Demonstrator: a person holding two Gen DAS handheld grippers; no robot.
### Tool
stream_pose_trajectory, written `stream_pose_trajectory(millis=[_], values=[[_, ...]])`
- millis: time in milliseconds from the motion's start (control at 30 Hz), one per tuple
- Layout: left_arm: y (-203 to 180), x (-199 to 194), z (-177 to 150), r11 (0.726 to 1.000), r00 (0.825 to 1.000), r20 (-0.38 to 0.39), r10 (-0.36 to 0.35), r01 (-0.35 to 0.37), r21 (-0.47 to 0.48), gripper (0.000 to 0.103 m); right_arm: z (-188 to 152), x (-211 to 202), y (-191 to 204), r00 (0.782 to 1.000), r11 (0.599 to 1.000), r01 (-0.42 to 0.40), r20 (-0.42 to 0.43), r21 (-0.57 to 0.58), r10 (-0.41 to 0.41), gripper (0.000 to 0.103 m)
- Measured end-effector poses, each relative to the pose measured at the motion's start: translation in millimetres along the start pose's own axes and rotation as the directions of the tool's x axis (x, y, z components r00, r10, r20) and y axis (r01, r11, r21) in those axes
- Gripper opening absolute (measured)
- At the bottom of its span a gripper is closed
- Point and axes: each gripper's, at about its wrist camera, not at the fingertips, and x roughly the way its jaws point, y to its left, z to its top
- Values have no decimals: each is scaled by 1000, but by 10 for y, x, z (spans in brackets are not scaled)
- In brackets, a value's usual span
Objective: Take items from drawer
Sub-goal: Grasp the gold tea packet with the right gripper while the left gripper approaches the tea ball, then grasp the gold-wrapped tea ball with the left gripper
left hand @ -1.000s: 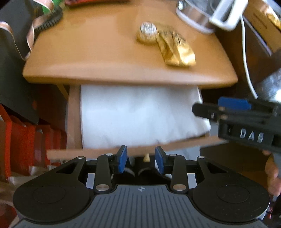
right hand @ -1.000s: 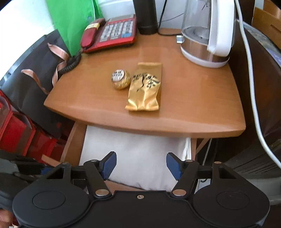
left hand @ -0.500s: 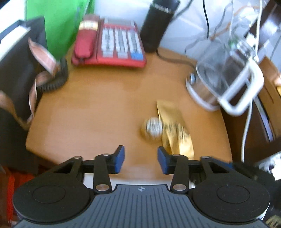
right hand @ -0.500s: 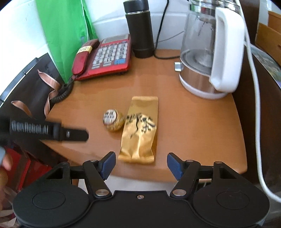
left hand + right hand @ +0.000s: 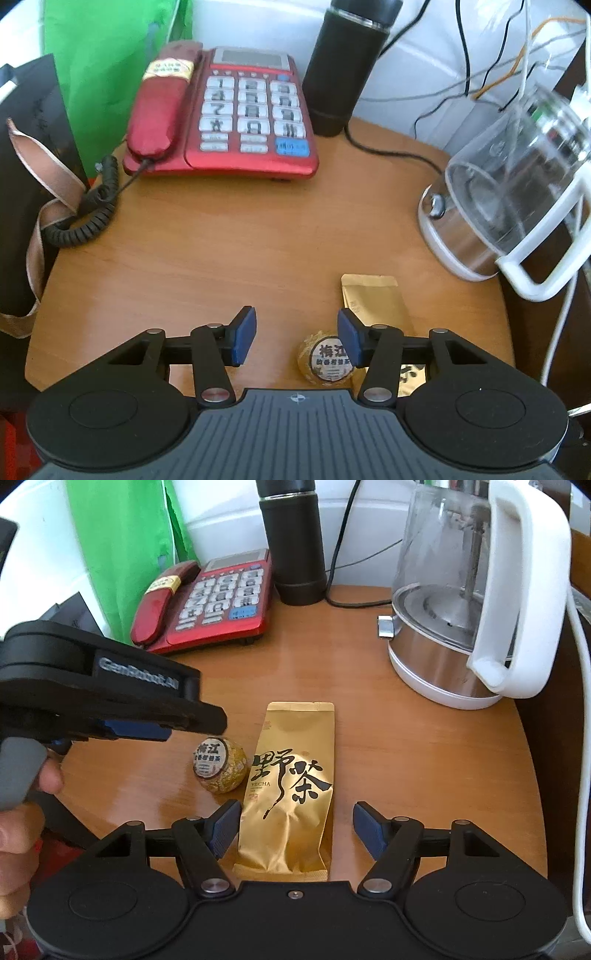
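A gold tea packet (image 5: 288, 794) with black characters lies on the wooden table top (image 5: 406, 757). A round gold-wrapped tea ball (image 5: 220, 768) sits just left of it. Both also show in the left wrist view, the packet (image 5: 373, 306) and the ball (image 5: 325, 360). My left gripper (image 5: 297, 339) is open and empty above the table, the ball by its right finger. My right gripper (image 5: 295, 827) is open and empty, its fingers either side of the packet's near end. The left gripper also shows at the left of the right wrist view (image 5: 140, 734). The drawer is out of view.
A red telephone (image 5: 221, 114) with a coiled cord, a black flask (image 5: 347, 62) and a glass kettle (image 5: 472, 602) with a white handle stand at the back. A green bag (image 5: 107, 55) and a dark bag (image 5: 26, 155) hang at the left. Cables run on the right.
Both grippers have risen from the open drawer with its white cloth to above the table top. The drawer has dropped out of view. The left gripper has opened wider.
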Motion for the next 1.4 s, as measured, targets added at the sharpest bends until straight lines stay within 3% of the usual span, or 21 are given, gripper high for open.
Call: stream_pose_trajectory(millis=[400, 1400], values=[[-10, 4, -61, 1000, 1000, -6, 14, -14, 13, 52, -66, 14, 121, 1000, 995, 17, 2, -103, -17, 52], [78, -272, -351, 999, 999, -28, -36, 36, 2, 56, -298, -289, 249, 1000, 980, -26, -14, -200, 24, 49]])
